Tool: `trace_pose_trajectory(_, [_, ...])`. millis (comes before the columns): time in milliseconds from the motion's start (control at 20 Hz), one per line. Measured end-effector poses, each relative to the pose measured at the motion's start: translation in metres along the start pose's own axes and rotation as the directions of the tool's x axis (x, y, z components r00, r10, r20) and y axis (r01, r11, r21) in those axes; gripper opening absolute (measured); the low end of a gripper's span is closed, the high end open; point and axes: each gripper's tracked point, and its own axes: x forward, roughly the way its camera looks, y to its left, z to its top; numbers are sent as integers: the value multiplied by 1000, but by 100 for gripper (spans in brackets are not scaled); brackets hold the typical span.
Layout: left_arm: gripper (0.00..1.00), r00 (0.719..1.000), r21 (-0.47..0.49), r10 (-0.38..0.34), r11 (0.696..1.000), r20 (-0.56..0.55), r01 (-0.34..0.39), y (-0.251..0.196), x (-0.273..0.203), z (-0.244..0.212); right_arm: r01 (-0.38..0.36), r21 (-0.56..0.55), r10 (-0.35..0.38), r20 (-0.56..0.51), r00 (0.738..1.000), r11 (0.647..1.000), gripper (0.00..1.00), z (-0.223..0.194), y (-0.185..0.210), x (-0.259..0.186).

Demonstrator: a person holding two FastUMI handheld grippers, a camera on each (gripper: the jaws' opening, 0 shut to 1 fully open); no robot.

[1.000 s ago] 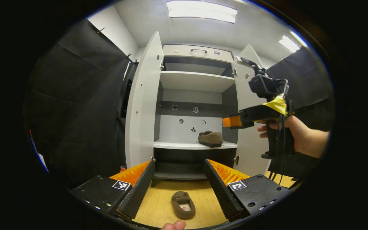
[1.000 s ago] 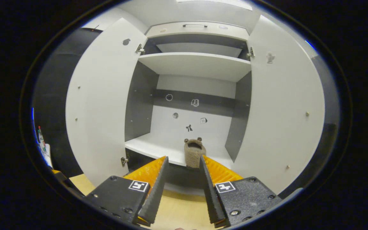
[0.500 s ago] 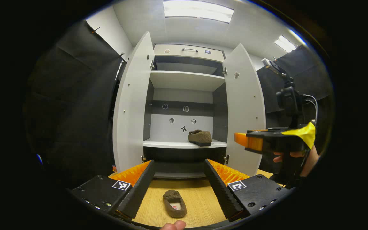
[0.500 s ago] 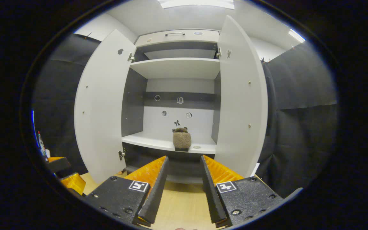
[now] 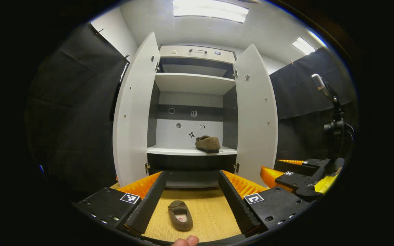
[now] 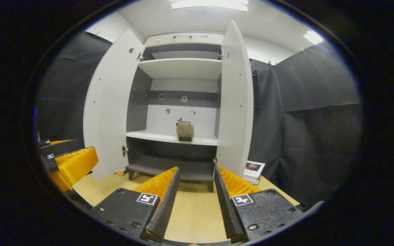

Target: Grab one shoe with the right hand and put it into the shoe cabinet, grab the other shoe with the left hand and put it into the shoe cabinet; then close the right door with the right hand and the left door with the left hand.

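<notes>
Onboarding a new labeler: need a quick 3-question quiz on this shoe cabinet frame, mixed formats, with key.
1. True or false: both cabinet doors are shut.
2. Where is the second brown slipper? A) wooden floor B) top shelf C) held by a gripper
3. Fill in: the left gripper is ___.

Key:
1. False: left door and right door stand open.
2. A; the other slipper sits on the middle shelf.
3. Open, jaws either side of the floor slipper.

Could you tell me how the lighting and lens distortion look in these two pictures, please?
Left gripper view: ceiling light is blown out to white glare; the fisheye bows the cabinet doors outward; the shoe on the floor is sharp. Right gripper view: even lighting, the doors again curved, the lower cabinet bay in shadow, and the shoe on the shelf small but clear.
</notes>
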Motion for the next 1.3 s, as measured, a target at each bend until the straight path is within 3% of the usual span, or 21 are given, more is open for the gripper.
trace_pose_trajectory(100, [95, 1000, -1, -9, 1000, -23, 9, -5, -2, -6, 2, 18, -2, -4, 1000, 1000, 65, -2, -5, -6])
trace_pose_trajectory(150, [95, 999, 0, -9, 1000, -32, 9, -7, -2, -7, 1, 20, -1, -4, 1000, 1000, 70, -2, -6, -10])
trace_pose_trajectory(250, [95, 999, 0, -7, 1000, -36, 7, -7, -2, -6, -2, 13, 2, 26, 1000, 1000, 66, 8, -9, -16])
trace_pose_trajectory(300, [95, 999, 6, -7, 1000, -37, 7, -7, -2, -6, -5, 8, 5, 49, 999, 1000, 70, 14, -9, -19])
trace_pose_trajectory(400, [95, 998, 11, -19, 1000, -62, 20, -9, 0, -11, -9, 7, 8, 80, 997, 1000, 67, 21, -8, -24])
trace_pose_trajectory(800, [95, 956, -104, -27, 995, -293, -3, 18, 42, -77, -10, 20, 8, 94, 996, 1000, 75, 21, -14, -27])
trace_pose_trajectory(950, [95, 914, -155, -19, 987, -405, -48, 36, 66, -121, -6, 33, 3, 85, 996, 999, 79, 20, -17, -27])
trace_pose_trajectory(1050, [95, 864, -122, 25, 988, -503, -99, 53, 78, -165, 4, 35, -7, 83, 996, 999, 79, 20, -20, -25])
trace_pose_trajectory(1200, [96, 783, -141, 26, 979, -622, -145, 67, 85, -230, 17, 0, -17, 69, 997, 1000, 79, 15, -23, -23])
trace_pose_trajectory(1300, [96, 747, -164, 15, 973, -664, -165, 75, 89, -259, 19, -14, -18, 54, 998, 1000, 79, 13, -26, -22])
